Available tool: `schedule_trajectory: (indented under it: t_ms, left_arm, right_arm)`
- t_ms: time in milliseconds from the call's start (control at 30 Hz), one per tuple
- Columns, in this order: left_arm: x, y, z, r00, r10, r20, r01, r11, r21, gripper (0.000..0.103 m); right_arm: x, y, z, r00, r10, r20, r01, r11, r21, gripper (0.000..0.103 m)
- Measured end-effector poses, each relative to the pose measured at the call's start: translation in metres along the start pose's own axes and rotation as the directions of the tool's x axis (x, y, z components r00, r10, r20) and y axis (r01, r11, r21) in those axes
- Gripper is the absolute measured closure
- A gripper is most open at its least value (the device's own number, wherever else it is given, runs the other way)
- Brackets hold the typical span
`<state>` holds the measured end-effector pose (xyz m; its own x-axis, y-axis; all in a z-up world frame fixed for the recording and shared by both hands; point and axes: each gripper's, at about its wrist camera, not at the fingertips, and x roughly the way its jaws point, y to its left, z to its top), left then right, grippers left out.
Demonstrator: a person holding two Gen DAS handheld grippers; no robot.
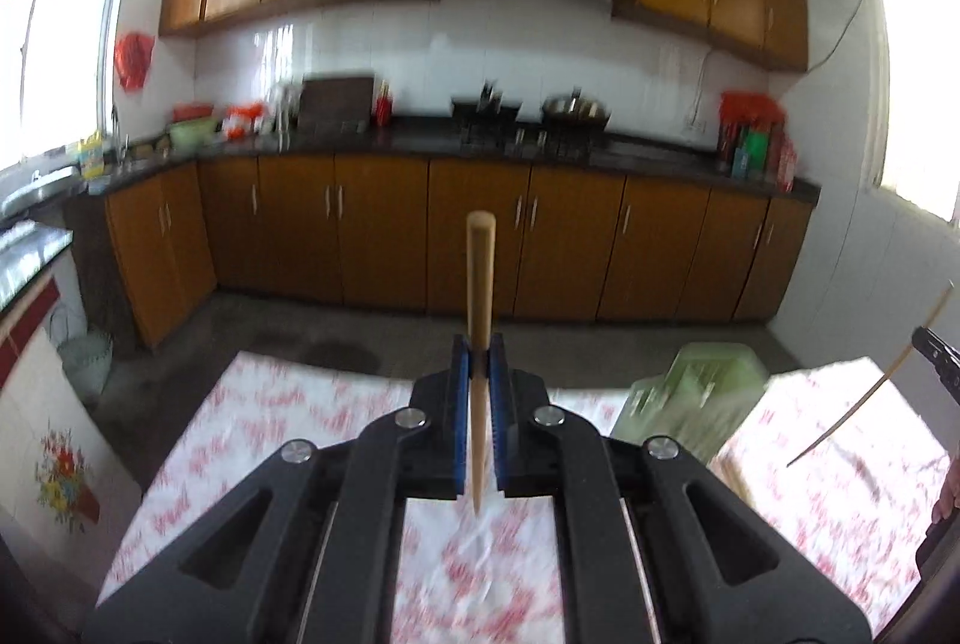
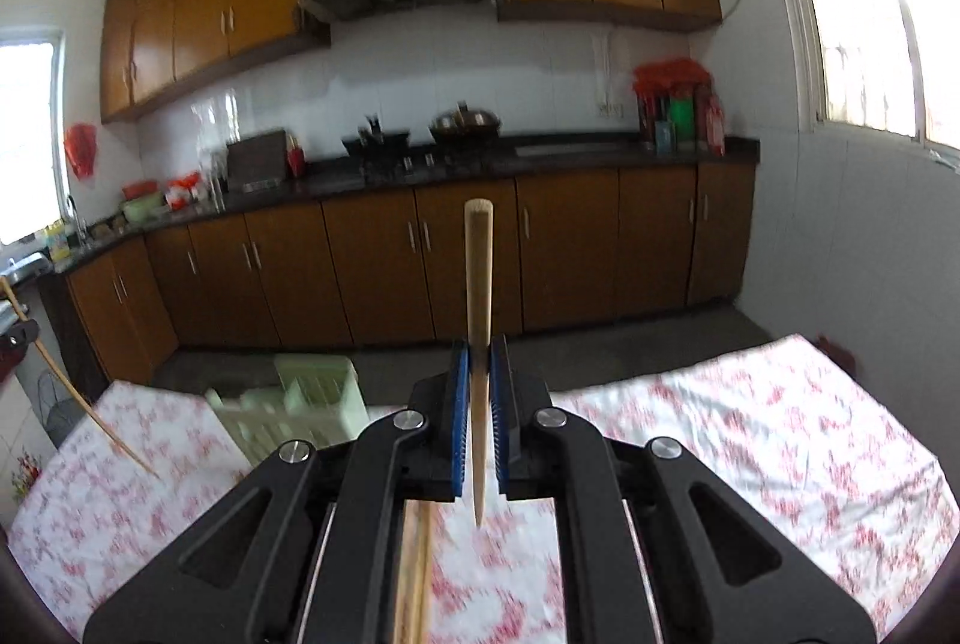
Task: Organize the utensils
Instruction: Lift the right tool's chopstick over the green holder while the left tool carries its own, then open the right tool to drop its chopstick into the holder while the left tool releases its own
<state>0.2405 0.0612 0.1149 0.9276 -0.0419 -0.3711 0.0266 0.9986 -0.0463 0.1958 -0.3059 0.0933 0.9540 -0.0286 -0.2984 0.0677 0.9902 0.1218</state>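
My left gripper (image 1: 479, 353) is shut on a wooden chopstick (image 1: 480, 284) that stands up along the fingers, above the table. My right gripper (image 2: 479, 353) is shut on another wooden chopstick (image 2: 479, 272), held the same way. A pale green slotted utensil holder (image 1: 690, 392) stands on the table to the right of the left gripper; it also shows in the right wrist view (image 2: 294, 404), left of the right gripper. Each view shows the other gripper's chopstick at its edge (image 1: 870, 392) (image 2: 72, 386). More chopsticks (image 2: 414, 572) lie on the table under the right gripper.
The table carries a white cloth with red flower print (image 1: 288, 416) (image 2: 750, 428). Beyond it is bare floor, then brown kitchen cabinets (image 1: 384, 224) with a dark worktop carrying a stove, pots and bottles. A metal basket (image 1: 84, 350) stands on the floor at left.
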Motion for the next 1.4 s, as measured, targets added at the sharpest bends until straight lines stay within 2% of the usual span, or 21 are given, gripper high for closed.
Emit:
schedule_trajectory:
  t_ms: [100, 200, 267, 367, 467, 567, 700, 867, 900, 933, 1000, 1033, 1100, 1267, 1367, 1400]
  left_arm:
    - [-0.014, -0.015, 0.026, 0.996, -0.03, 0.088, 0.03, 1.0, -0.006, 0.095]
    - [-0.023, -0.033, 0.048, 0.983, -0.066, 0.172, 0.073, 0.997, -0.036, 0.095]
    - [-0.024, -0.047, 0.059, 0.971, -0.089, 0.221, 0.103, 0.993, -0.053, 0.095]
    - [-0.016, -0.068, 0.065, 0.956, -0.132, 0.263, 0.152, 0.987, -0.054, 0.095]
    - [0.005, -0.089, 0.057, 0.955, -0.174, 0.24, 0.189, 0.981, -0.04, 0.095]
    - [0.029, -0.102, 0.041, 0.964, -0.194, 0.182, 0.204, 0.978, -0.034, 0.095]
    - [0.059, -0.106, 0.022, 0.973, -0.205, 0.103, 0.211, 0.976, -0.05, 0.095]
    - [0.076, -0.098, 0.006, 0.974, -0.224, 0.043, 0.227, 0.969, -0.092, 0.095]
    - [0.077, -0.098, 0.005, 0.974, -0.223, 0.04, 0.226, 0.97, -0.094, 0.095]
    - [0.075, -0.096, 0.004, 0.974, -0.222, 0.04, 0.225, 0.97, -0.095, 0.094]
    - [0.071, -0.096, 0.003, 0.973, -0.226, 0.044, 0.229, 0.968, -0.099, 0.089]
    - [0.066, -0.092, 0.003, 0.973, -0.224, 0.051, 0.229, 0.968, -0.104, 0.083]
    - [0.059, -0.086, 0.005, 0.972, -0.226, 0.066, 0.232, 0.966, -0.111, 0.076]
    - [0.023, -0.066, 0.007, 0.973, -0.208, 0.104, 0.22, 0.968, -0.119, 0.069]
    - [0.005, -0.046, -0.01, 0.981, -0.175, 0.083, 0.185, 0.973, -0.135, 0.066]
    - [0.002, -0.04, -0.015, 0.984, -0.163, 0.072, 0.172, 0.975, -0.14, 0.066]
  right_arm:
    - [-0.013, 0.013, 0.031, 0.993, 0.05, 0.108, -0.052, 0.999, 0.016, 0.095]
    - [-0.021, 0.028, 0.049, 0.975, 0.112, 0.191, -0.12, 0.992, 0.032, 0.095]
    - [-0.02, 0.041, 0.052, 0.963, 0.146, 0.225, -0.154, 0.988, 0.018, 0.095]
    - [-0.007, 0.051, 0.045, 0.96, 0.173, 0.219, -0.176, 0.984, -0.007, 0.095]
    - [0.012, 0.056, 0.03, 0.966, 0.195, 0.169, -0.197, 0.98, -0.004, 0.095]
    - [0.03, 0.056, 0.013, 0.974, 0.2, 0.104, -0.201, 0.979, 0.005, 0.095]
    - [0.038, 0.057, 0.0, 0.979, 0.199, 0.051, -0.199, 0.98, -0.002, 0.095]
    - [0.042, 0.059, -0.006, 0.98, 0.201, 0.001, -0.201, 0.979, 0.018, 0.094]
    - [0.041, 0.061, -0.007, 0.98, 0.199, -0.005, -0.199, 0.98, 0.016, 0.094]
    - [0.039, 0.061, -0.006, 0.981, 0.196, -0.005, -0.196, 0.981, 0.013, 0.088]
    - [0.033, 0.06, -0.002, 0.981, 0.194, 0.005, -0.194, 0.981, 0.009, 0.073]
    - [0.03, 0.061, -0.001, 0.981, 0.193, 0.013, -0.193, 0.981, 0.005, 0.066]
    - [0.021, 0.06, 0.005, 0.981, 0.191, 0.034, -0.191, 0.982, -0.004, 0.066]
    - [-0.01, 0.042, 0.008, 0.986, 0.156, 0.064, -0.158, 0.987, 0.025, 0.066]
    - [-0.013, 0.027, -0.01, 0.994, 0.109, 0.006, -0.109, 0.993, 0.037, 0.066]
    - [-0.011, 0.021, -0.025, 0.995, 0.092, -0.043, -0.09, 0.995, 0.04, 0.066]
